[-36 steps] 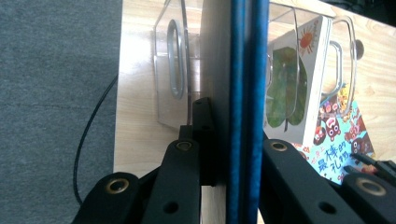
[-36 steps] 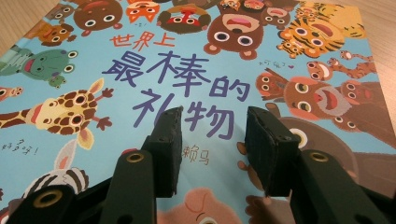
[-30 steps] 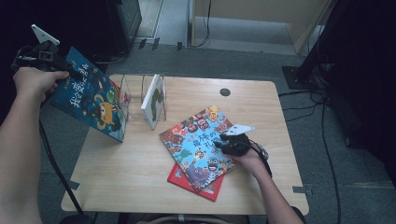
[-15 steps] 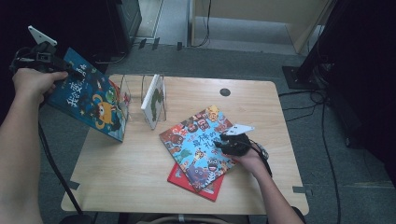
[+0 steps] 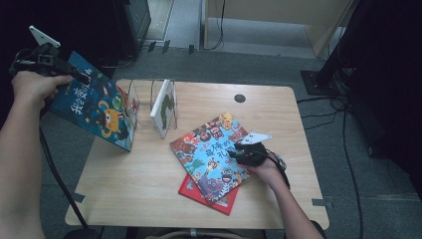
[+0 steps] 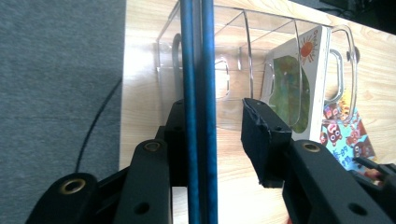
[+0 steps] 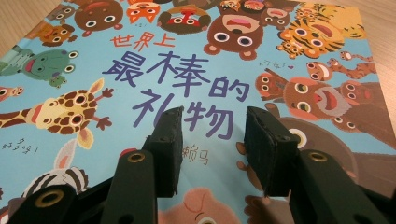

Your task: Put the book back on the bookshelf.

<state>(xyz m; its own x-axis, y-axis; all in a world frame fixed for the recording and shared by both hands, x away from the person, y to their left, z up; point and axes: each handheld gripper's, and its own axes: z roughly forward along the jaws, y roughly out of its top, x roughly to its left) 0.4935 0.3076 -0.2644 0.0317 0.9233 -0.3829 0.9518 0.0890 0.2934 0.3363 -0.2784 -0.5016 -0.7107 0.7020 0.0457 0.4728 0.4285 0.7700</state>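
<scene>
While the left gripper (image 5: 74, 75) hangs over the table's left end, a blue book (image 5: 97, 108) stands between its jaws, tilted, its lower corner down by the clear rack (image 5: 144, 102). Seen along that gripper (image 6: 215, 135) in the left gripper view, the book (image 6: 199, 93) shows edge-on as a thin blue strip close against the left pad, with a plain gap to the right pad; the jaws have just been opening and no longer press on it from both sides. The left hand (image 5: 35, 87) grips the tool's body above the book's top edge.

Behind the book, the rack (image 6: 233, 70) sits on the table (image 5: 124, 184), and a white book (image 5: 164, 107) leans upright in one of its slots, well to the right of the blue one.

Over on the right, the right gripper (image 5: 246, 152) rests on the animal book (image 5: 214, 154), which lies flat near the table's middle on top of a red book (image 5: 196, 194). From the right gripper view the jaws (image 7: 212, 140) stand spread apart with nothing between them, their tips low over the cover's (image 7: 140, 70) blue title characters; whether the tips touch the cover is hard to tell. The right hand (image 5: 268, 167) holds that tool from the near edge.
</scene>
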